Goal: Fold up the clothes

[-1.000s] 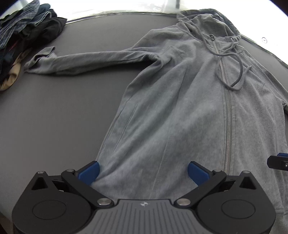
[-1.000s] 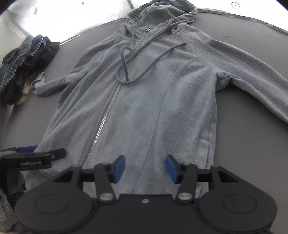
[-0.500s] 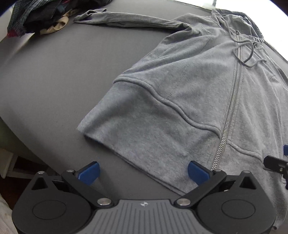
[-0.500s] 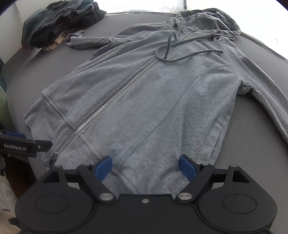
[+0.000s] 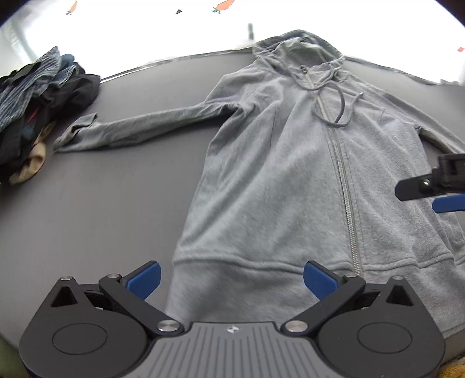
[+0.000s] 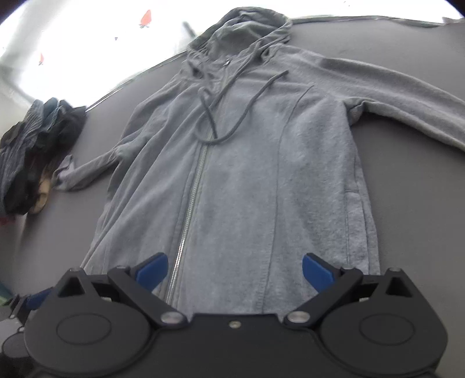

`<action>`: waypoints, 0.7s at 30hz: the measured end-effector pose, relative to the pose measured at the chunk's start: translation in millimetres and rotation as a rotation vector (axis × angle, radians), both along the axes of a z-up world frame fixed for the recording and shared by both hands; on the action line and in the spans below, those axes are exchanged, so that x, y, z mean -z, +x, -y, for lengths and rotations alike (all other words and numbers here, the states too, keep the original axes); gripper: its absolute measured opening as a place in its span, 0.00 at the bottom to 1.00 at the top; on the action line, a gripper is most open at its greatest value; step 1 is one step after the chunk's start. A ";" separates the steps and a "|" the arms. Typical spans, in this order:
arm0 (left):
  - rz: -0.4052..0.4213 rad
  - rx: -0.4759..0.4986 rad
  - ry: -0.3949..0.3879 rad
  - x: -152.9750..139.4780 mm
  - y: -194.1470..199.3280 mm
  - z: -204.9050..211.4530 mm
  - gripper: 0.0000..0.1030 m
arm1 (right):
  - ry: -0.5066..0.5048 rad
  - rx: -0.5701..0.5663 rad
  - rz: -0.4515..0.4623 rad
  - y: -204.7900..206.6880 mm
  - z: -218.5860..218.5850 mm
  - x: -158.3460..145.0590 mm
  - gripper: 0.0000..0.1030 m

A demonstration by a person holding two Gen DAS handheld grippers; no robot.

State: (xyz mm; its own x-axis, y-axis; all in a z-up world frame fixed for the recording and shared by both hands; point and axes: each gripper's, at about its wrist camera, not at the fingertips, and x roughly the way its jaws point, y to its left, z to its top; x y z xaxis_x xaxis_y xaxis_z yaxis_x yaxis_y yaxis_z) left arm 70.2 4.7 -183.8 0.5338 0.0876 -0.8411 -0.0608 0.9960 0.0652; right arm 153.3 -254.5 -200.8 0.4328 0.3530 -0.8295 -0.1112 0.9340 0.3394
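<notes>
- Blue pads on black arms mark the left claw [image 5: 231,274], nearest its own camera. Its jaws stand wide apart over the bottom hem of the hoodie [image 5: 290,180], with the hem's left corner between them but nothing gripped.
- The right claw [image 6: 234,269] hangs over the same hem further to the right. Its jaws have just been opening and are now spread about as wide as they go. The zip [image 6: 193,197] and the right front panel lie beneath the gap, and neither pad presses on the cloth.
- Both claws sit at the near edge of the table [image 5: 87,209], probably because the hem is the natural place to start from or to let go of after straightening the garment. Which of the two it is I cannot tell.
- The hoodie lies front up and zipped, flat down the middle of the dark grey table, hem towards the near edge and hood [image 6: 247,26] at the far edge. It looks smoothed out and ready for folding; no fold is made yet.
- The drawstring [image 6: 226,113] lies in loose loops on the chest.
- The left sleeve [image 5: 139,128] stretches out towards the left edge, and the right sleeve [image 6: 401,99] runs off towards the right edge. Spread like this, both are easy to fold in.
- A pile of dark clothes [image 5: 37,107] sits at the far left corner, just beyond the left cuff, likely waiting its turn.
</notes>
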 end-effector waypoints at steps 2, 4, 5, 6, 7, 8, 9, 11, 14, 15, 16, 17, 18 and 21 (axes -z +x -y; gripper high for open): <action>0.010 0.016 -0.038 -1.1 7.3 -20.6 1.00 | -0.040 0.060 0.000 -4.1 -17.6 3.7 0.97; 0.037 0.011 -0.075 -3.1 17.9 -47.4 1.00 | -0.060 0.109 -0.018 -6.7 -35.2 11.6 0.98; 0.060 0.003 -0.091 -4.8 25.1 -63.3 1.00 | -0.084 0.145 -0.005 -9.0 -43.9 12.4 0.98; 0.083 -0.010 -0.088 -7.0 30.7 -79.5 1.00 | -0.121 0.197 0.025 -11.9 -53.9 11.7 0.98; 0.106 -0.024 -0.080 -9.2 35.8 -95.7 1.00 | -0.131 0.231 0.036 -13.6 -60.5 11.1 0.98; 0.119 -0.039 -0.075 -9.5 39.5 -109.6 1.00 | -0.133 0.261 0.042 -14.9 -65.5 10.5 0.98; 0.122 -0.059 -0.077 -9.1 44.1 -123.9 1.00 | -0.144 0.298 0.049 -15.3 -70.7 9.5 0.98; 0.112 -0.109 -0.094 -6.7 54.1 -155.0 1.00 | -0.164 0.356 0.051 -14.6 -76.4 7.5 0.98; 0.102 -0.192 -0.165 -5.2 65.5 -201.3 1.00 | -0.173 0.431 0.047 -12.7 -79.9 4.2 0.98; 0.108 -0.225 -0.194 -4.6 70.4 -217.8 1.00 | -0.174 0.458 0.046 -11.3 -80.8 3.7 0.98; 0.121 -0.249 -0.211 -3.7 74.9 -230.9 1.00 | -0.179 0.479 0.042 -9.6 -83.5 5.0 0.98; 0.136 -0.269 -0.224 -2.7 79.4 -243.1 1.00 | -0.186 0.499 0.036 -7.7 -86.4 6.5 0.98; 0.150 -0.290 -0.237 -1.7 83.9 -255.4 1.00 | -0.199 0.511 0.027 -5.1 -90.0 8.8 0.98; 0.198 -0.302 -0.176 -2.0 101.8 -282.9 0.99 | -0.249 0.523 -0.001 5.0 -99.9 15.2 0.99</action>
